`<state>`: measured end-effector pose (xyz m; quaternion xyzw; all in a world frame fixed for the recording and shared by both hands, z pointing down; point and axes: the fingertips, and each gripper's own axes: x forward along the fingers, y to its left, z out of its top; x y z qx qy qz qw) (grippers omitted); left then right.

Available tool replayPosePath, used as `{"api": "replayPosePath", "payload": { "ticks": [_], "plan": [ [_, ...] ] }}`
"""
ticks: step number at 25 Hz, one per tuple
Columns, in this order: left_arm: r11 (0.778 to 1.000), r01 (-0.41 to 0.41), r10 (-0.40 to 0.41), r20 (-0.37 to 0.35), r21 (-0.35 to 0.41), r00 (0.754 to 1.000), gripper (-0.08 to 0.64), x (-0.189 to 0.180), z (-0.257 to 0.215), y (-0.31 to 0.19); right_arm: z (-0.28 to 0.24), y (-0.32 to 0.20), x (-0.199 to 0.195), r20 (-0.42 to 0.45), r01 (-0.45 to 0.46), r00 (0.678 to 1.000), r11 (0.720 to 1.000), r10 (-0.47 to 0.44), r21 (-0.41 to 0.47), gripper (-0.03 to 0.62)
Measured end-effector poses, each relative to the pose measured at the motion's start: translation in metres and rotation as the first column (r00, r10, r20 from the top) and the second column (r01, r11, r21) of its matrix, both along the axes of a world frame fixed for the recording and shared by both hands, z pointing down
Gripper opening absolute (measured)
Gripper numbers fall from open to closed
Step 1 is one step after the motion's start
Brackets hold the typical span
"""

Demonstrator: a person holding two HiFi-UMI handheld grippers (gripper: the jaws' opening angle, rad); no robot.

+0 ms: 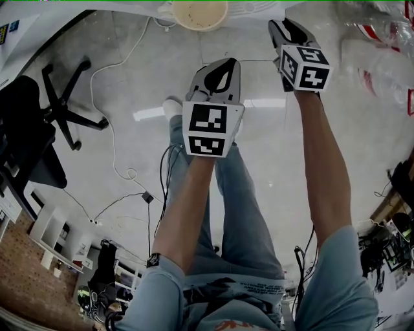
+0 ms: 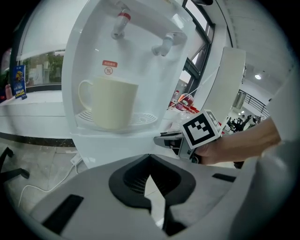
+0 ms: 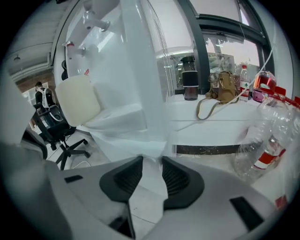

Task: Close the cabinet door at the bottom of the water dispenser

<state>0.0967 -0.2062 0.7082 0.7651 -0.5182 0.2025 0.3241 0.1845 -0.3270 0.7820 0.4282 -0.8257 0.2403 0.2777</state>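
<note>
The white water dispenser point(image 2: 117, 56) stands in front of me with a cream mug point(image 2: 110, 103) on its drip tray; from the head view only the mug's rim point(image 1: 197, 13) shows. A white door edge point(image 3: 147, 108) rises right in front of the right gripper view and runs down between the jaws of my right gripper point(image 3: 150, 158), whose pads lie against it on both sides. That gripper point(image 2: 163, 139) reaches the dispenser's right side and sits far right point(image 1: 286, 31). My left gripper point(image 2: 150, 158) is shut on nothing, hanging back over the floor point(image 1: 221, 74).
An office chair point(image 1: 61, 106) and loose cables point(image 1: 116, 161) lie on the floor to the left. Clear plastic bottles point(image 3: 262, 140) crowd the right side. A tan bag point(image 3: 222, 89) and a dark flask point(image 3: 189, 84) stand on the ledge behind. My own legs point(image 1: 239, 213) are below.
</note>
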Motion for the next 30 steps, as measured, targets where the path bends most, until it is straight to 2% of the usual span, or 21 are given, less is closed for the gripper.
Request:
{"api": "replayPosePath", "payload": {
  "ticks": [6, 16, 18, 22, 26, 30],
  "plan": [
    [0.999, 0.038, -0.038, -0.009, -0.002, 0.999, 0.020, -0.006, 0.001, -0.008, 0.002, -0.017, 0.001, 0.019, -0.037, 0.999, 0.999, 0.037, 0.016, 0.130],
    [1.000, 0.020, -0.020, -0.013, -0.013, 1.000, 0.020, -0.005, -0.006, 0.001, -0.001, -0.022, -0.003, 0.047, -0.078, 0.996, 0.997, 0.079, -0.021, 0.126],
    [1.000, 0.025, -0.025, -0.013, -0.012, 1.000, 0.020, -0.007, -0.010, 0.001, -0.004, -0.010, -0.011, 0.048, -0.048, 0.998, 0.998, 0.050, -0.031, 0.125],
    [1.000, 0.019, -0.019, -0.018, -0.002, 1.000, 0.020, -0.010, -0.022, 0.004, 0.001, 0.032, -0.026, 0.020, 0.082, 0.997, 0.994, -0.080, -0.073, 0.124],
    [1.000, 0.003, -0.003, -0.012, 0.006, 1.000, 0.020, -0.016, -0.037, 0.015, -0.009, 0.067, -0.031, 0.047, 0.097, 0.995, 0.990, -0.093, -0.098, 0.110],
    [1.000, -0.007, 0.007, -0.017, -0.012, 1.000, 0.020, -0.018, -0.056, 0.039, -0.042, 0.098, -0.030, 0.061, 0.107, 0.993, 0.990, -0.101, -0.091, 0.101]
  ]
}}
